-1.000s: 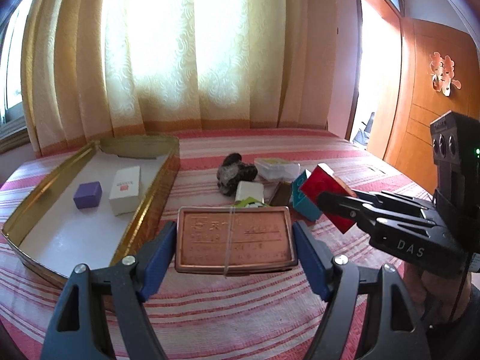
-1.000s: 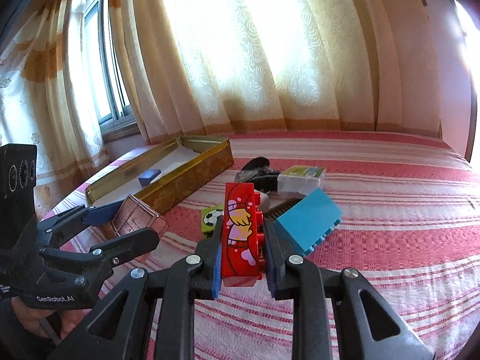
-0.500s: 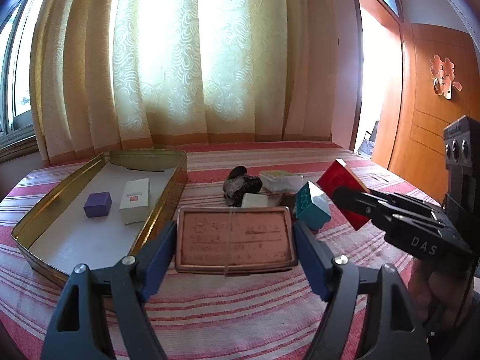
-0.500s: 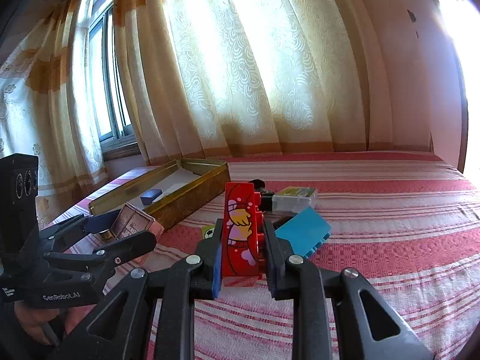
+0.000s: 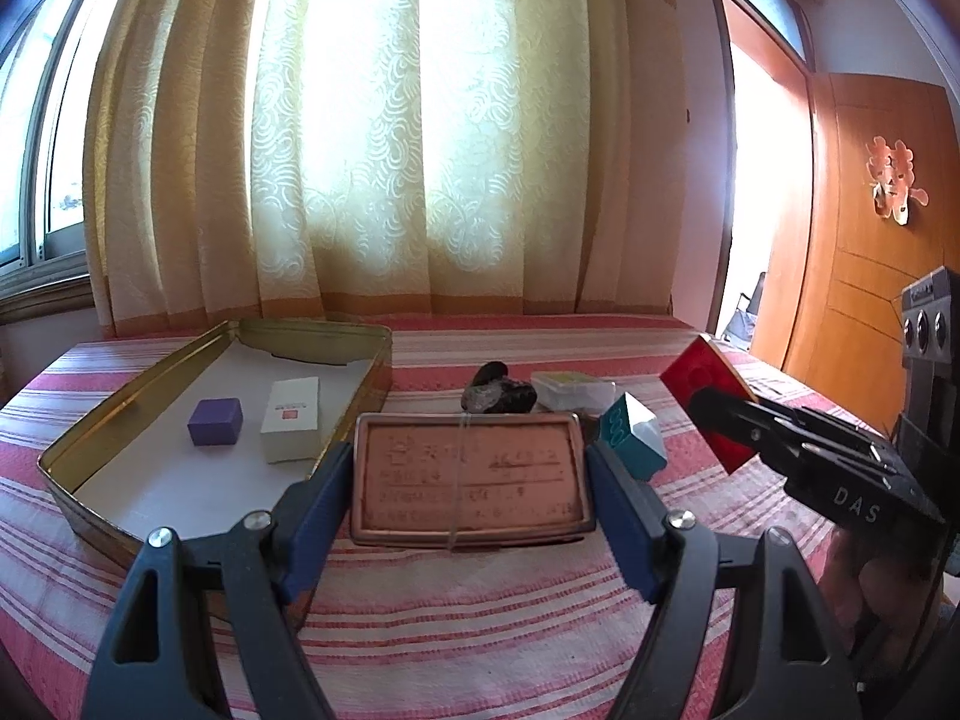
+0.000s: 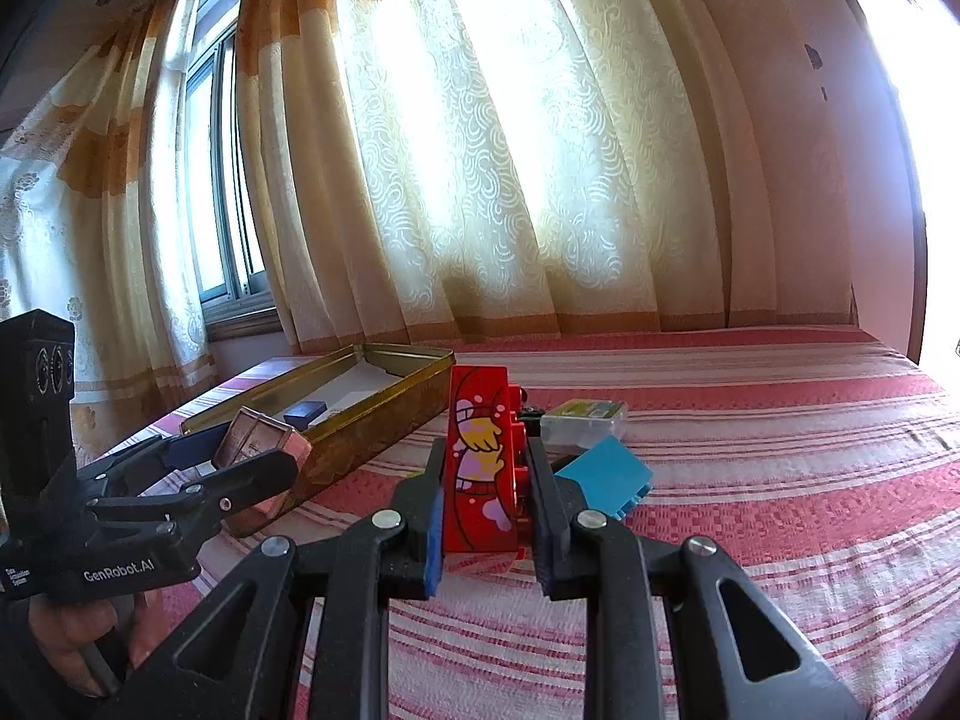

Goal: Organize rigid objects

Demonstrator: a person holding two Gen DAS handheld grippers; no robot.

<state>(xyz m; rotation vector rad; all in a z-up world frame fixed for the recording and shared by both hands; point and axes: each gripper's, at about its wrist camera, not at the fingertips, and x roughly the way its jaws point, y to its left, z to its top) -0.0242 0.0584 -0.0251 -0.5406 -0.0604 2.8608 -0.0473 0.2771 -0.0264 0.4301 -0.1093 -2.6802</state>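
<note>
My left gripper (image 5: 468,474) is shut on a flat copper-coloured tin (image 5: 469,477), held above the striped cloth just right of the open gold tin tray (image 5: 90,438). The tray holds a purple cube (image 5: 215,422) and a white box (image 5: 292,419). My right gripper (image 6: 486,492) is shut on a red toy brick (image 6: 480,462) with a cartoon print, lifted above the cloth; it also shows in the left wrist view (image 5: 708,402). The left gripper with the copper tin (image 6: 261,447) shows at the left of the right wrist view, beside the tray (image 6: 372,414).
On the cloth lie a teal toy brick (image 5: 630,441), a black lumpy object (image 5: 498,393) and a clear plastic box (image 5: 573,390). Curtains hang behind the bed. A wooden door (image 5: 870,240) stands at the right.
Both grippers have risen and tilted up with their loads. The right gripper with the red brick has drawn slightly away from the pile.
</note>
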